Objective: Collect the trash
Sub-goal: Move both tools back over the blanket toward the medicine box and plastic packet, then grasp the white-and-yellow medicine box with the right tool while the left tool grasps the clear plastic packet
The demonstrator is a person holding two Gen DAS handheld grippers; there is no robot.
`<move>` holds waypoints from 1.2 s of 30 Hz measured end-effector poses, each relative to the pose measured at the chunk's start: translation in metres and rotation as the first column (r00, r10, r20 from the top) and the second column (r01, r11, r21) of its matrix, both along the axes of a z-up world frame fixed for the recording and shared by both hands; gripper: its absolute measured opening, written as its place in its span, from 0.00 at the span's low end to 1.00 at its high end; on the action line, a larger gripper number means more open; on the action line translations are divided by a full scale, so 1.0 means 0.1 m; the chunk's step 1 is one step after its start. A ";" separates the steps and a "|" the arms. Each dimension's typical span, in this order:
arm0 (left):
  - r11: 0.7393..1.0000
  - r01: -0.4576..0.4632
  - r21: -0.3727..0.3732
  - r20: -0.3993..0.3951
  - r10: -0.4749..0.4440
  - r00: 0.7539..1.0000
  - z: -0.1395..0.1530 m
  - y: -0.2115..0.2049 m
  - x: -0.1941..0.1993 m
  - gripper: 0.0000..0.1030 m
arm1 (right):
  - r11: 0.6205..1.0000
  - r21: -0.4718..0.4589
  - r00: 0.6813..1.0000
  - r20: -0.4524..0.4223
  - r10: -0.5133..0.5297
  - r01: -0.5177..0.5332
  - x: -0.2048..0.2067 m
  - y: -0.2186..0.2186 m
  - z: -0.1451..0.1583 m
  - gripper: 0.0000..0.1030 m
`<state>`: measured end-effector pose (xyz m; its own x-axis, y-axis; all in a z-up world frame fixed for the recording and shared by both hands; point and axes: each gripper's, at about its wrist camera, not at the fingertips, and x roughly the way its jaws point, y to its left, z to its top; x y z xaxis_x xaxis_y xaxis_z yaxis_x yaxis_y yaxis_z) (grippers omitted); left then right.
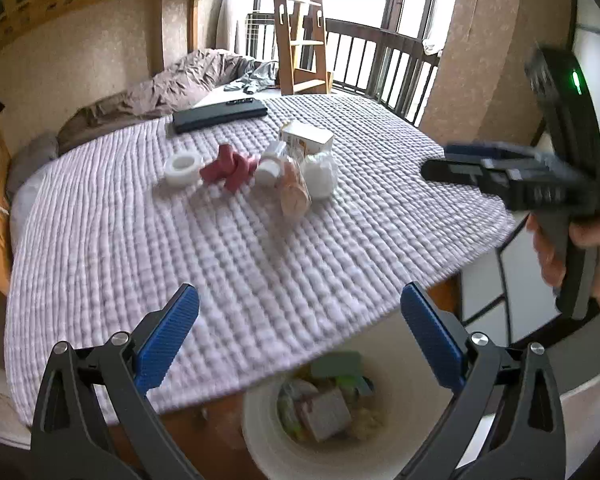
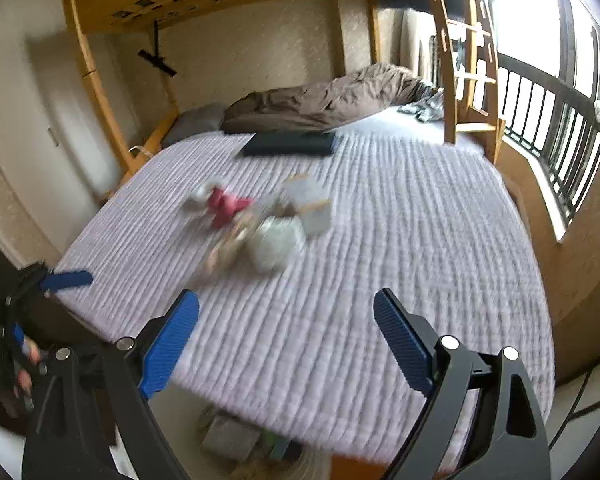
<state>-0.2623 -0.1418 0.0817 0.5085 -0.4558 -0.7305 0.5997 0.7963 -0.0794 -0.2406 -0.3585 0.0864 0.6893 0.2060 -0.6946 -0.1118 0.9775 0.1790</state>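
We list: mixed trash (image 1: 260, 164) clustered mid-bed (image 1: 180, 264); more trash fills the white bin (image 1: 268, 432) at the bed's near edge.

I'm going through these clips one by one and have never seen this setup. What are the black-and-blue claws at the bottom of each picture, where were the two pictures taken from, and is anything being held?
There is no robot here. A person holds a two-finger gripper in each hand, and each gripper carries a wide-angle camera that looks out along its fingers. One picture comes from the left gripper, the other from the right gripper; in the left view you also see the right one from the side, with the hand that grips it.

Both stand open with nothing between the fingers.

On the bed cover lies a small heap of trash: a white ring, a red scrap, a clear wrapper, a small carton. Farther back lies a flat dark case. Below the bed edge is a white bin with trash already in it.
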 end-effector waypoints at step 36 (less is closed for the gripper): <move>0.999 -0.014 0.051 -0.127 0.021 0.992 -0.46 -0.74 1.20 0.25 | 0.980 -0.009 0.959 -0.211 0.191 -0.197 1.81 0.06 -0.55 0.37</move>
